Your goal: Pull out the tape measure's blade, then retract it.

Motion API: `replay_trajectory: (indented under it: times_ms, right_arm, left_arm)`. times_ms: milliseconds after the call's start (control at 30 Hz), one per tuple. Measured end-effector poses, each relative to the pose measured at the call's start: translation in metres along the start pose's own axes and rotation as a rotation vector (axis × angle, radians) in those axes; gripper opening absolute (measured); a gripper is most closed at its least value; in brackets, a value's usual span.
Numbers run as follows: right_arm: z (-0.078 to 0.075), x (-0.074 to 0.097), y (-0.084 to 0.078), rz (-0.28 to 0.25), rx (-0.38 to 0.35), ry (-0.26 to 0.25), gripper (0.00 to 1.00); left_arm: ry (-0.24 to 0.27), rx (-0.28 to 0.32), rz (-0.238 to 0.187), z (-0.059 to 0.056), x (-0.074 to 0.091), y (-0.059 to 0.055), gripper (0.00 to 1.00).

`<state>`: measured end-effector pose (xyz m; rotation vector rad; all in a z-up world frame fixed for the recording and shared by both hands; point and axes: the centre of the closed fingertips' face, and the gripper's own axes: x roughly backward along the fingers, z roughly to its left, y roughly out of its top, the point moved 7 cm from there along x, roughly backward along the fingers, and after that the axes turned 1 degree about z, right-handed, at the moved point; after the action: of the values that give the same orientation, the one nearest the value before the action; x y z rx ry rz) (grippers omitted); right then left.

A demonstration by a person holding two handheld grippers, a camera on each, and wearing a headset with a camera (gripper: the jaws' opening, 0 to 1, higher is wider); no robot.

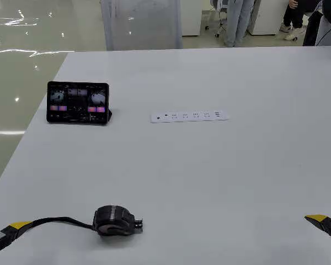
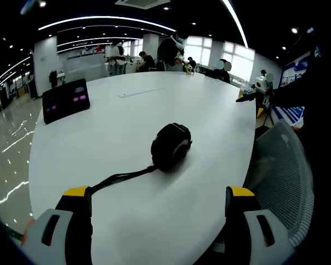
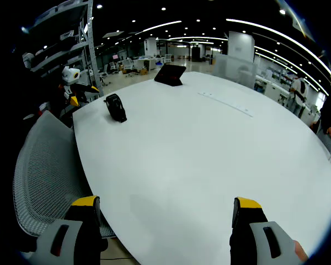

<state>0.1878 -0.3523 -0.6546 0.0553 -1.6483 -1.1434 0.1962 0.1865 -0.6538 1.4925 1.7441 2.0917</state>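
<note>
Pointing its blade tip (image 1: pixel 139 223) right, tape measure (image 1: pixel 115 220) lies free; left gripper (image 2: pixel 159 194), right gripper (image 3: pixel 166 202) jaws released.

We see a large white, smooth worktop (image 1: pixel 220 176) with soft glare. Three items lie on it.
- Near edge, left of centre: a black, rounded tape measure with a grey band (image 1: pixel 115 220). A small hook end sticks out on its right.
- A black cord strap (image 1: pixel 60 222) trails from it leftward across the surface toward the near-left edge.
- Further back on the left: a dark tablet with a lit screen (image 1: pixel 78 102), propped up at a tilt.
- Right of the tablet, apart from it: a flat white power strip (image 1: pixel 190 116), lying lengthwise across the worktop.

The tape measure sits well apart from both.
</note>
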Motion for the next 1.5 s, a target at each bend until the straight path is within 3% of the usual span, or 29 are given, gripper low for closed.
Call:
replay_trajectory:
  times_ms: [400, 567, 833, 1000, 1500]
  right_arm:
    - [-0.005, 0.000, 0.001, 0.003, 0.006, -0.012, 0.99]
    - [-0.008, -0.001, 0.004, -0.014, 0.037, -0.035, 0.99]
    - [-0.008, -0.006, 0.009, -0.035, 0.082, -0.037, 0.99]
    - [-0.007, -0.013, 0.013, -0.020, 0.113, -0.034, 0.99]
    - [0.004, -0.042, 0.030, -0.020, 0.176, 0.057, 0.99]
  left_arm:
    - [0.001, -0.013, 0.010, 0.004, -0.001, -0.001, 0.99]
    - [0.007, -0.050, -0.020, 0.003, -0.002, -0.001, 0.99]
    - [-0.002, -0.051, -0.005, 0.004, -0.005, -0.002, 0.99]
    - [-0.015, -0.079, 0.004, 0.005, -0.010, 0.005, 0.99]
    - [-0.089, -0.195, 0.043, 0.001, -0.033, 0.027, 0.99]
